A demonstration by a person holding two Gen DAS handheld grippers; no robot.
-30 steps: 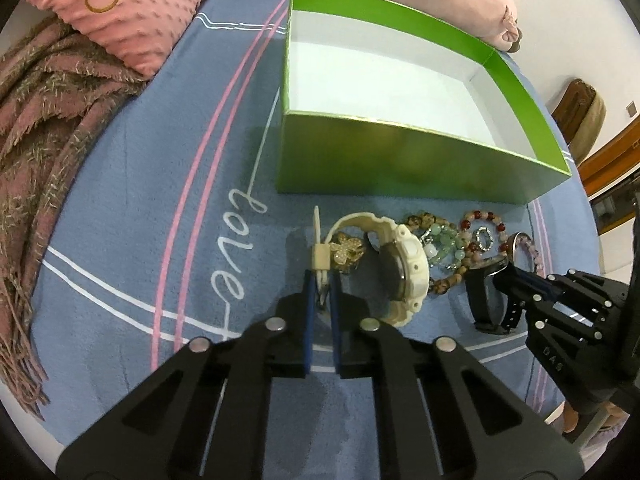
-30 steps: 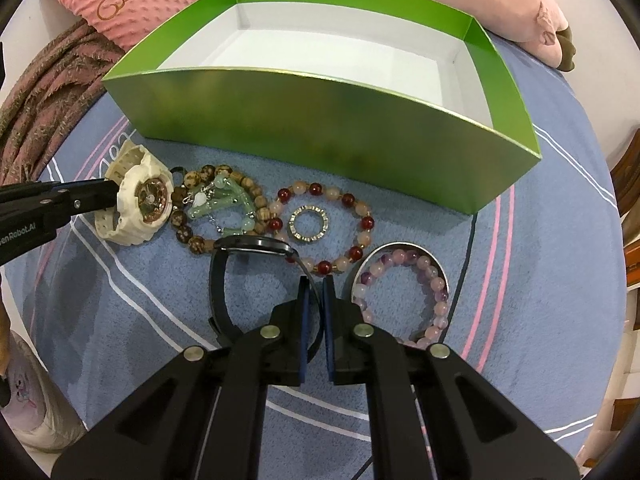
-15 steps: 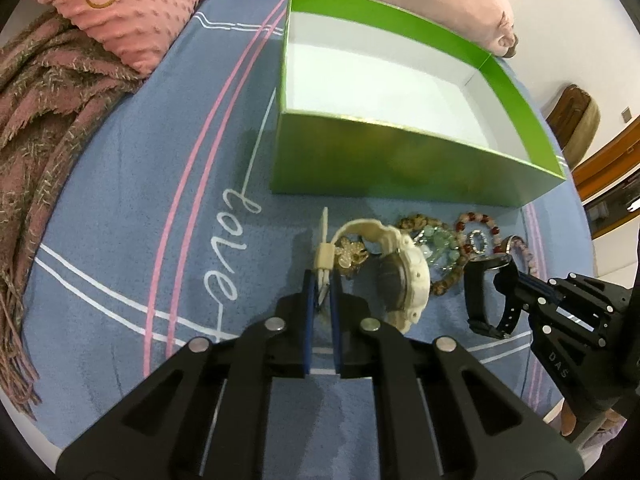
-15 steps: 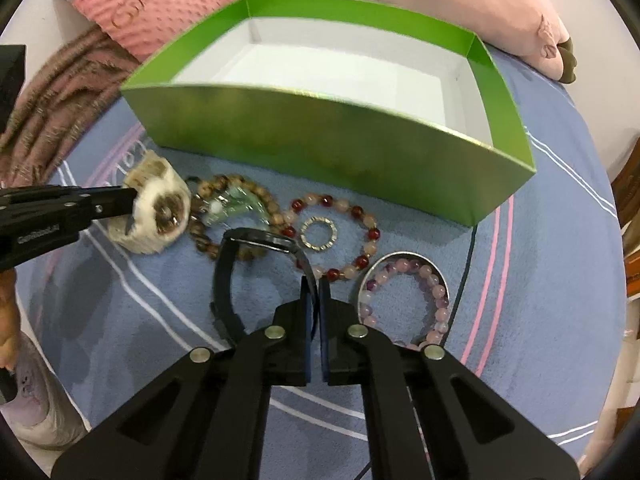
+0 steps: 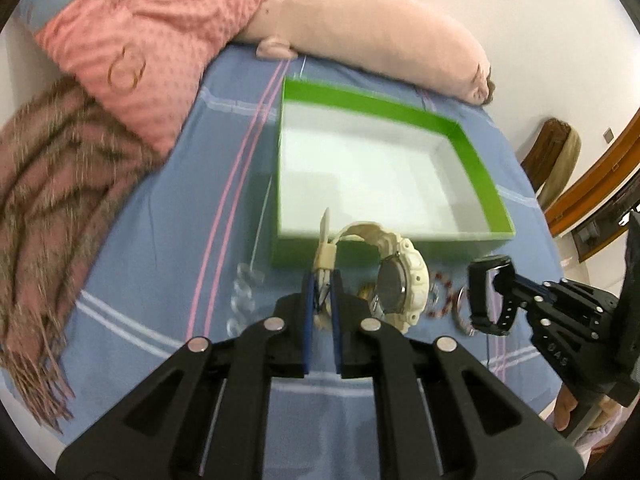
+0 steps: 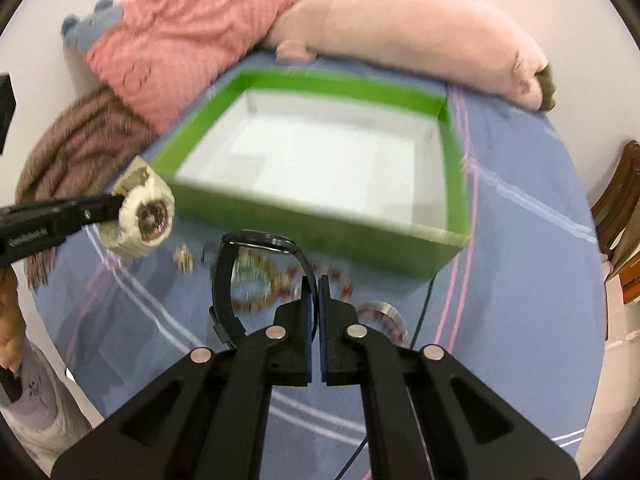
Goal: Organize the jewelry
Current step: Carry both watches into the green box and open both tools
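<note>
Overhead now, two watches hang above a blue bedspread [image 5: 168, 208]. The left hand-held gripper [image 5: 321, 280] is clamped on the strap of a cream watch [image 5: 394, 280], its face turned sideways, held in the air just short of the near wall of a green box [image 5: 486, 168]. The right hand-held gripper [image 6: 314, 284] is pinched tight on the band of a black watch [image 6: 224, 276], whose loop curves up and to the left of the fingers, also clear of the bedding.

The box sits open on the bed, white inside, with nothing visible in it. Below the grippers, between them and the box, the other pieces lie on the bedspread: a brown bead bracelet [image 6: 256, 304], a red bead bracelet [image 6: 340, 280] beside it, a small gold piece [image 6: 183, 258] farther left, and a silver bangle [image 6: 380, 312] just right of the right gripper. All are blurred. A clear bead bracelet [image 5: 244, 296] lies left of the left gripper.

At the head of the bed rest a pink cushion [image 5: 132, 40] and a long pink plush toy [image 5: 372, 36]; a brown fringed blanket [image 5: 48, 208] is bunched at the left edge.
</note>
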